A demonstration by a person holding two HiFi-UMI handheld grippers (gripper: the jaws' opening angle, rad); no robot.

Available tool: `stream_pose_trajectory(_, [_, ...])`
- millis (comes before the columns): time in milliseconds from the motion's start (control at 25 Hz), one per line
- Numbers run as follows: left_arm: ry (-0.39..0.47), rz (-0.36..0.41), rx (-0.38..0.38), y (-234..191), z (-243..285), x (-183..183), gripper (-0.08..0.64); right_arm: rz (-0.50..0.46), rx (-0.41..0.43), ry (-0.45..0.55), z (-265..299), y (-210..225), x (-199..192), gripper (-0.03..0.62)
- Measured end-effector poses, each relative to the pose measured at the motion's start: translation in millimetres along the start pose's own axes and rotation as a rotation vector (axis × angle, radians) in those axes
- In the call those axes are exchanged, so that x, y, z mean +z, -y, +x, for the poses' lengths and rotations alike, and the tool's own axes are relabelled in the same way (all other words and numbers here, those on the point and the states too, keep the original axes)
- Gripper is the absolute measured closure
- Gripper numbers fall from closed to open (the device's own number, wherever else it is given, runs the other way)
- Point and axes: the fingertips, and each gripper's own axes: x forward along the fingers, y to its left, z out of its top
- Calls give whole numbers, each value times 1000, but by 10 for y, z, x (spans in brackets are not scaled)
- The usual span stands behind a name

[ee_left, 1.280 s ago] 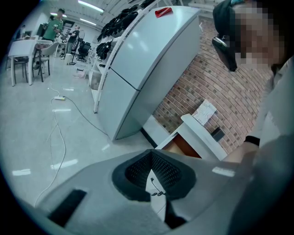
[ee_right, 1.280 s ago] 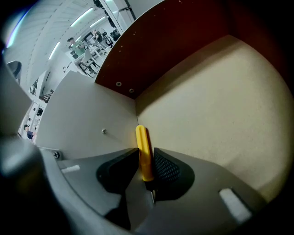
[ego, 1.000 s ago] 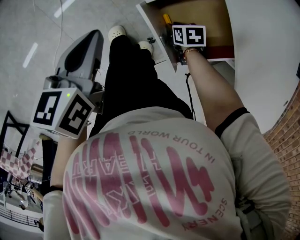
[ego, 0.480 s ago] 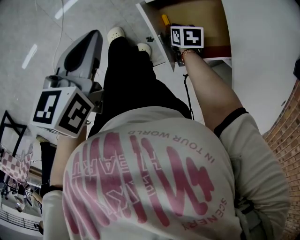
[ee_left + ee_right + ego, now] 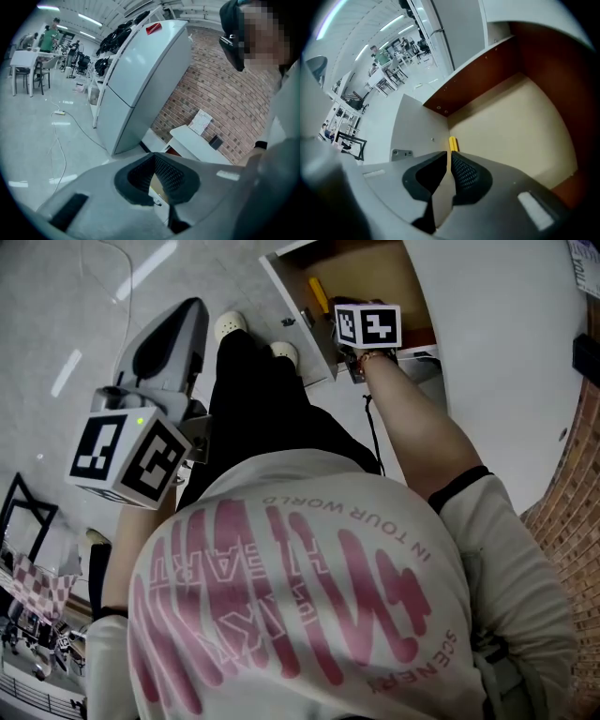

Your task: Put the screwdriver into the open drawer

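- The left hand-held gripper [image 5: 154, 157] fills the lower part of the view, its grey jaws meeting at the tips with nothing between the black meshed pads.
- Straight beyond the tips stands a white fridge [image 5: 140, 79].
- Right of the tips and further off is a white table [image 5: 199, 146] against a brick wall [image 5: 225, 103], with a white card [image 5: 200, 123] leaning on the bricks.
- Left of the gripper a cable [image 5: 58, 140] trails over the floor [image 5: 33, 140].
- Far off to the left, people [image 5: 49, 37] stand by chairs.
- A person's pale sleeve [image 5: 283, 140] rises at the right.
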Motion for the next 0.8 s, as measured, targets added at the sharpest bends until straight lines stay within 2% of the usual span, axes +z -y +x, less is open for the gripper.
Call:
stream_pose_trajectory(200, [30,23,-20,222,-71,126,558,-14,37,80,-377,-167,147,555])
stream_pose_trajectory(400, [54,52,-41,425,-89,293,558,8,120,218,-764,-438,421,573])
stream_pose_trajectory(800, [180,121,-44,802,-294,832,558,1,208,473,-1695,-798,1079,581])
